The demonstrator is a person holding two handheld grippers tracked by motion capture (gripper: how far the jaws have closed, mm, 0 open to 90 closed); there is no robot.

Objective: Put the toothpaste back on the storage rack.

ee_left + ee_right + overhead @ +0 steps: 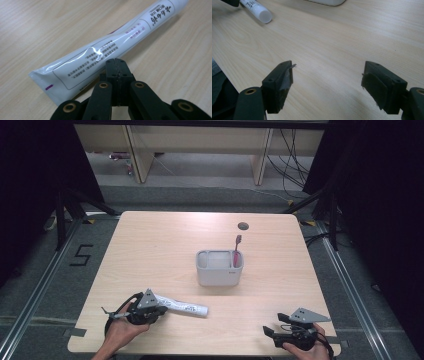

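One white toothpaste tube [110, 47], printed with dark text and dented mid-body, lies flat on the table [150, 245], in front of and left of the grey holder [220, 270]. Beside its crimped end, the left gripper [117, 65] has jaws pressed together, empty. The right gripper [327, 80] is spread wide.

A light wooden table [150, 245] with rounded corners is seen on a grey floor. A dark round cable hole [243, 225] is set near its far edge. A grey rectangular holder [219, 269] is placed near the centre, with a red toothbrush [236, 249] stood upright in its right end. A white toothpaste tube [182, 305] is laid flat near the front left, its cap pointed right. The tube and holder are kept well apart.
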